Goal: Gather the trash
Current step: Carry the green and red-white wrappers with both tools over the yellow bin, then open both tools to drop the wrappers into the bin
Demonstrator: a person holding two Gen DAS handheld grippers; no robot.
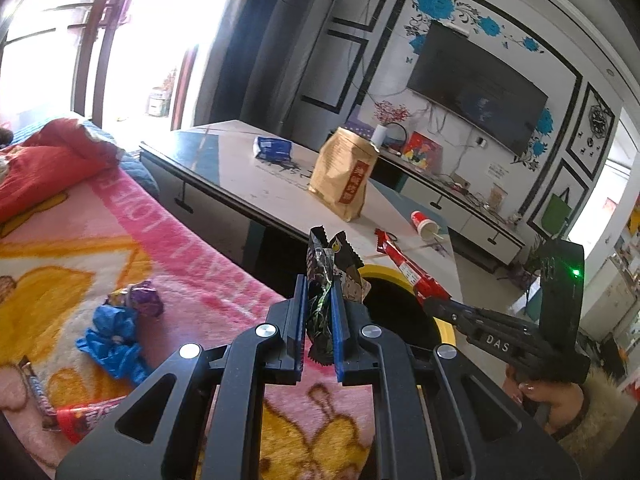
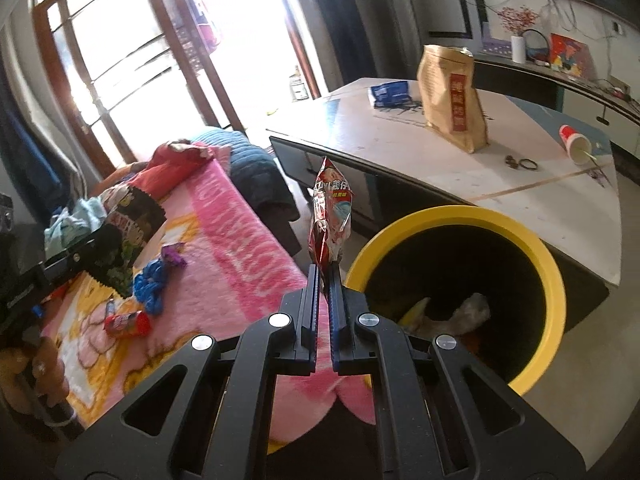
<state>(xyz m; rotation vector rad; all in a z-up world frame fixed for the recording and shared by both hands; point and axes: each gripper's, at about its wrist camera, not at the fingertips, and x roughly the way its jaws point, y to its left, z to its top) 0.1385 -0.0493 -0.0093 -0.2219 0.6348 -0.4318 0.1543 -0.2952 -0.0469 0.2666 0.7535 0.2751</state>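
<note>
Fuzzy pink cartoon blanket (image 2: 240,240) on the sofa, right beside the yellow-rimmed trash bin (image 2: 556,292). Left gripper (image 1: 320,312) pinches a dark crinkly snack wrapper (image 1: 324,276); right gripper (image 2: 325,292), marked "DAS", pinches a shiny red wrapper (image 2: 330,216) by the bin's rim. More crumpled wrappers (image 2: 152,280) lie on the blanket.

You hold a crinkled, glossy dark foil wrapper (image 1: 320,280) in the left gripper (image 1: 320,312) of matt black plastic with ribbed blue pads. Your right gripper (image 2: 325,300) pinches a shiny red foil packet (image 2: 330,216). Before you: a fleecy pink cloth blanket (image 2: 240,240), a smooth yellow-rimmed plastic bin (image 2: 554,280), a glossy pale tabletop (image 2: 400,140) and a creased, matt brown paper bag (image 2: 450,96).
</note>
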